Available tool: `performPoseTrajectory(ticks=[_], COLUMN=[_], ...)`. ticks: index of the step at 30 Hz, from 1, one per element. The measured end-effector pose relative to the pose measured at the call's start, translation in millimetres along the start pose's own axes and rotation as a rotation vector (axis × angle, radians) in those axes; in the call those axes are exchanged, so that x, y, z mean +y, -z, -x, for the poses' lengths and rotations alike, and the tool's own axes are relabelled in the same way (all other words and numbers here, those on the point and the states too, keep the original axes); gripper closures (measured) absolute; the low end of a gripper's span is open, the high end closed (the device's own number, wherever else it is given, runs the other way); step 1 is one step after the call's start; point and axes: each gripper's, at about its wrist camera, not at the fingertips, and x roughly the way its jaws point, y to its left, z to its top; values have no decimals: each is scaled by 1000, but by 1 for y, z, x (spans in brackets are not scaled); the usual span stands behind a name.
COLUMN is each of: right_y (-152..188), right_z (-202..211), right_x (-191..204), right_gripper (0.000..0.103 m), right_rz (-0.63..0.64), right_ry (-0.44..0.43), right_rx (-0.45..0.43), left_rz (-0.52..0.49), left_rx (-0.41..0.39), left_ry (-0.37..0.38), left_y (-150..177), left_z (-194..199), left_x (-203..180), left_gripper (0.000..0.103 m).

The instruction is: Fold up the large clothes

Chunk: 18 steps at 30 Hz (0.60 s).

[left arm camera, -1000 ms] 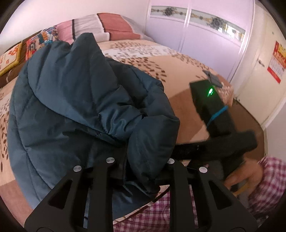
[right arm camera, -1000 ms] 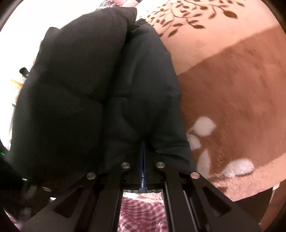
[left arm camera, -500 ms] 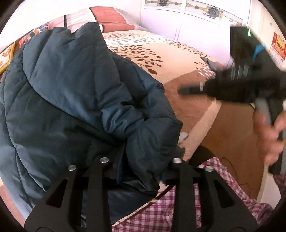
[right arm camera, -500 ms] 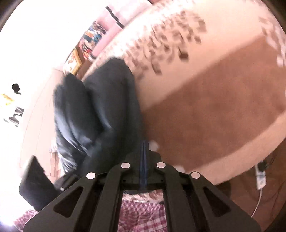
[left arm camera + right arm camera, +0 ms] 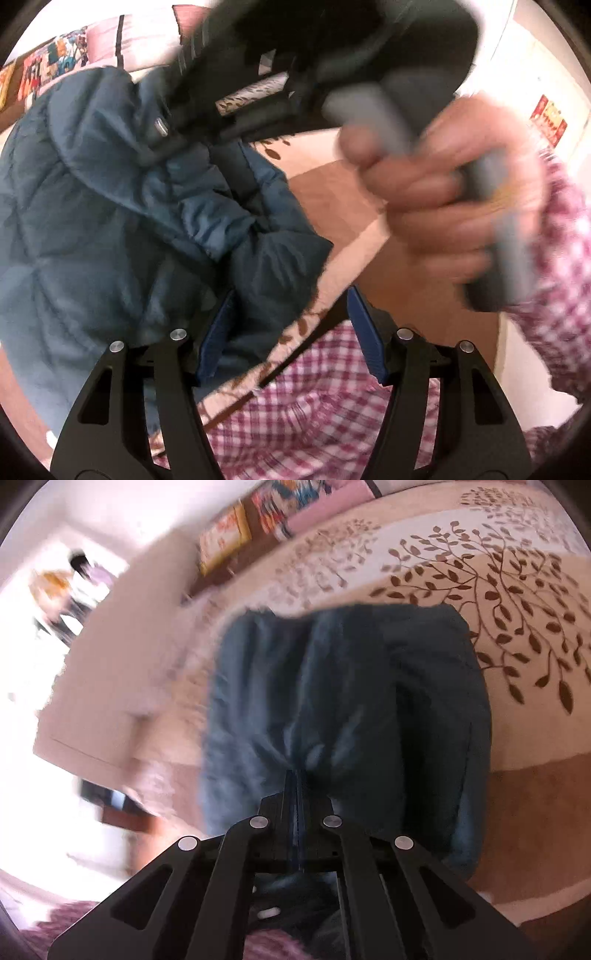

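So the big dark teal puffer jacket [image 5: 122,206] was lying bunched up on the bed [image 5: 517,602], on that cream and brown bedspread with the leaf pattern. It sat close to the near edge of the bed, folded over on itself in thick puffy layers.

The left tool [image 5: 291,339] was wide open, blue pads well apart. A corner of the jacket's lower edge sat between the fingers, near the left pad [image 5: 216,343], but nothing was clamped on it. Whether the fabric actually touched that pad, I couldn't tell.

The right tool [image 5: 295,786] was a different story. From its own camera the two fingers were pressed together with only a thin sliver showing between them, and the jacket fabric puckered right at the tips, so it had a pinch of the jacket. From the left camera that same tool [image 5: 162,147] came in over the top of the jacket, blurry, with the person's right hand [image 5: 454,192] wrapped around its grey handle.

A pink checked sleeve [image 5: 565,266] showed at the wrist, and pillows [image 5: 107,44] sat at the far end of the bed.
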Motion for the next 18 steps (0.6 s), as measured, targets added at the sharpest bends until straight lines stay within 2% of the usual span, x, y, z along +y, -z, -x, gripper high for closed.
performPoseTrajectory(ticks=[2, 4, 9, 11, 14, 18], right_y=[6, 11, 28, 32, 35, 37], right_z=[-8, -12, -24, -24, -24, -21], right_x=[-12, -26, -57, -64, -66, -60], right_gripper=[103, 103, 103, 103, 103, 103], right_rz=[-10, -38, -91, -132, -143, -136], right_ry=[72, 74, 86, 64, 66, 88], right_rx=[-1, -7, -11, -12, -20, -34], left_rz=[13, 27, 154, 221, 377, 604], left_rx=[-14, -46, -142, -173, -207, -156], left_ry=[26, 28, -74, -157, -245, -223], left_y=[4, 8, 10, 12, 24, 37], left_z=[19, 38, 82, 95, 111, 97], left_x=[3, 9, 46, 67, 107, 153], left_gripper=[42, 42, 41, 33, 26, 22])
